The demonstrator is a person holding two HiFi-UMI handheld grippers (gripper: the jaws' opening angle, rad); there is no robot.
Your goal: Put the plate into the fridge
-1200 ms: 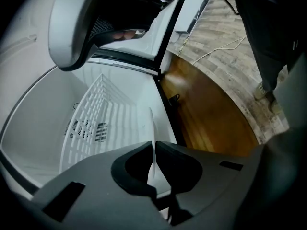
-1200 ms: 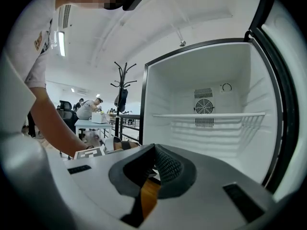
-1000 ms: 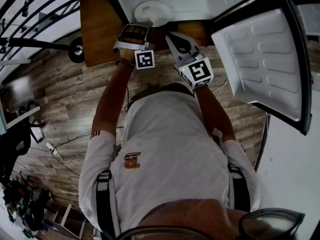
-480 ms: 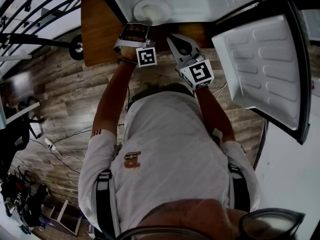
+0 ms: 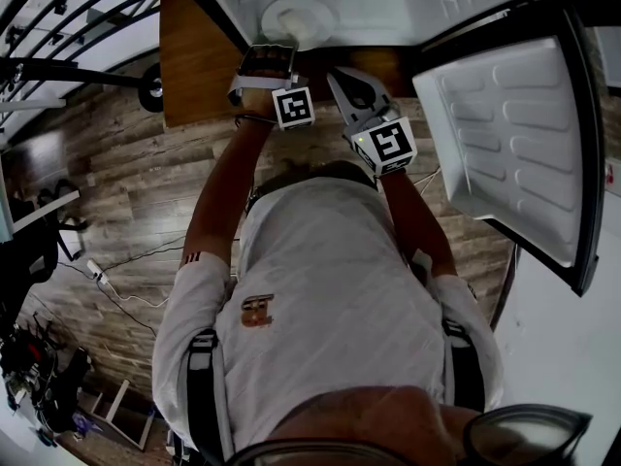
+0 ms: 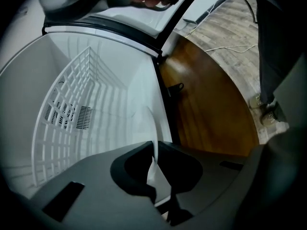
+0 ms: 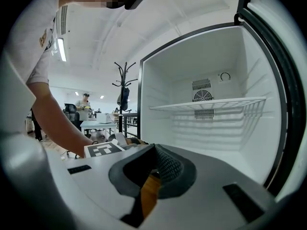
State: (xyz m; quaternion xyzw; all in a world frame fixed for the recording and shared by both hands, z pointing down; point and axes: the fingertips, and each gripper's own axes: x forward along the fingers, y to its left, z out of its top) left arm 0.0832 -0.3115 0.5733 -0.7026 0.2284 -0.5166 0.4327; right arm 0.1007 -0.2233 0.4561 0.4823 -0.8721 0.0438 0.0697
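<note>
Plate (image 5: 289,16) round overhead, edge-on in left claw (image 6: 154,143)

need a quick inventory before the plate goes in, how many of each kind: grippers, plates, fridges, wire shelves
grippers: 2 (left gripper, right gripper)
plate: 1
fridge: 1
wire shelf: 1
total: 5

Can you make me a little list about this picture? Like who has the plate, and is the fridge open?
plate: white, held by its edge, at the mouth of the fridge
left gripper: shut on the plate
right gripper: shut, holding nothing
fridge: open
fridge door: swung out to the person's right
wire shelf: inside the fridge
</note>
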